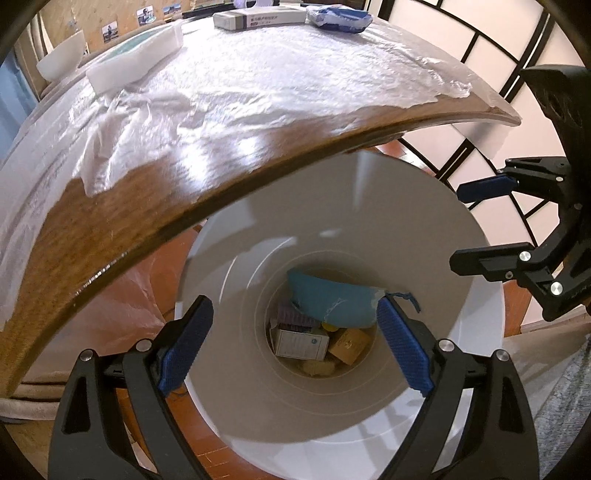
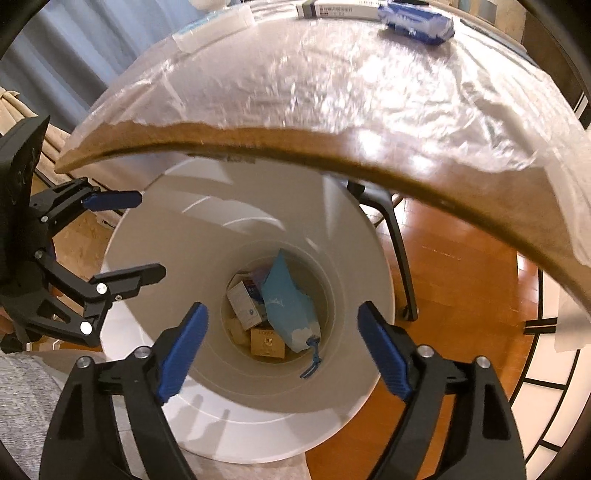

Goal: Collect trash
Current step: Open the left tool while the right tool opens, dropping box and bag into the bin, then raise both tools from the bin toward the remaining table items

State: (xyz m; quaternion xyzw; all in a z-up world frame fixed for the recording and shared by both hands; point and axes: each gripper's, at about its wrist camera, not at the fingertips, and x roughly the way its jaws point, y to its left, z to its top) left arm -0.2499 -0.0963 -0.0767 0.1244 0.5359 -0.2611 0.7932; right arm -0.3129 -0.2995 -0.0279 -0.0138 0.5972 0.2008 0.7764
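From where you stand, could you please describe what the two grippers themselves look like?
Both match. The left gripper has black angular plastic arms joined by round silver bolts, and its fingers carry blue ribbed pads. The right gripper is built the same: black frame, silver bolts, blue textured pads. No cables, sleeves or markings are visible.

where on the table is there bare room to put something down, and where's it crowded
Free: the wide plastic-covered middle of the table, between the white foam tray and the right edge, and the bare wood strip along the near edge. Crowded: the far edge, where the white box and blue packet sit close together.
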